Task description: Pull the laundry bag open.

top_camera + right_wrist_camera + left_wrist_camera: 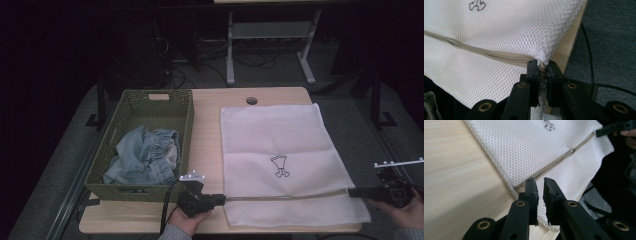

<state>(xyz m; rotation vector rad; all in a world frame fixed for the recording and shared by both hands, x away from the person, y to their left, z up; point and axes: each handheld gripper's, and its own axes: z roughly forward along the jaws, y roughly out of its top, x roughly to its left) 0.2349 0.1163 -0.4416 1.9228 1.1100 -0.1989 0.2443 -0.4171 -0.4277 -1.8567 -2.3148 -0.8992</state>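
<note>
A white mesh bag (280, 150) with a small black drawing lies flat on the wooden table (207, 130). A beige seam crosses it near the front edge. My left gripper (222, 199) is level at the bag's left end of that seam. In the left gripper view its jaws (541, 187) stand a narrow gap apart, with the mesh (529, 142) just beyond them and not pinched. My right gripper (351, 191) is at the bag's right edge. In the right gripper view it (543, 67) is shut on the beige cord end and mesh (499, 25).
A green woven basket (155, 93) stands on the table's left side with a blue denim garment (145, 155) inside. A cable hole (251, 100) sits at the table's back edge. Grey carpet surrounds the table, and a white desk frame (230, 50) stands behind.
</note>
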